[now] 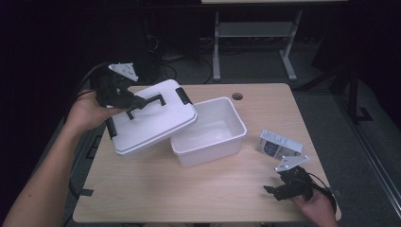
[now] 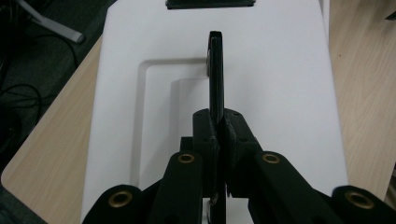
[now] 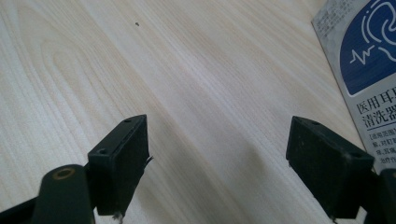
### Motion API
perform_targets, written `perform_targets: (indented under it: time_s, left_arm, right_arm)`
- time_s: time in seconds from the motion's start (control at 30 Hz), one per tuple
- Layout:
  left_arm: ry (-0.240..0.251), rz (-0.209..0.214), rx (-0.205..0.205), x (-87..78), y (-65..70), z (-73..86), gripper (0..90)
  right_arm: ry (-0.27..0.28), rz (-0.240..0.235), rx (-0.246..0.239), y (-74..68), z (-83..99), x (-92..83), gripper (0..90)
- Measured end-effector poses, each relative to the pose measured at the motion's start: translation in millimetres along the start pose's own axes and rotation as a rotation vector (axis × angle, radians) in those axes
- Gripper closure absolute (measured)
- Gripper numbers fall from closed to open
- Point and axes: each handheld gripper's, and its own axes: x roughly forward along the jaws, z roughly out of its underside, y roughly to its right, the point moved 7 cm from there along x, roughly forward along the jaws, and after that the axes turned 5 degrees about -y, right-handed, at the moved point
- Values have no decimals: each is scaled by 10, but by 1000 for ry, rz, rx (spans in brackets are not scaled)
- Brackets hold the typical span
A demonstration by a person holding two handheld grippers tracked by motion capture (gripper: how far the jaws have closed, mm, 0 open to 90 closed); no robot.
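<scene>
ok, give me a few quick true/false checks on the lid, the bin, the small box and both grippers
1. The left gripper is shut on the lid's black handle. True.
2. The white lid sits latched on the white bin. False: it is lifted off to the side, tilted, and the bin is open.
3. The bin holds the small box. False: the box lies on the table, to the right of the bin.
4. The right gripper has its fingers apart with nothing between them. True.
5. The right gripper grips the small box. False: the box lies beside it.

The raised white lid [image 1: 151,118] hides the bin's [image 1: 222,137] left rim; the small box's [image 3: 362,70] print runs past the right gripper view's edge.
</scene>
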Motion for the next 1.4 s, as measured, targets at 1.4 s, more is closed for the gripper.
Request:
perform_targets:
  time_s: [1.4]
  left_arm:
    - [8,-50,-141,-63,-204,1084,847]
  right_arm:
    - [-12,5,8,9,8,18,206]
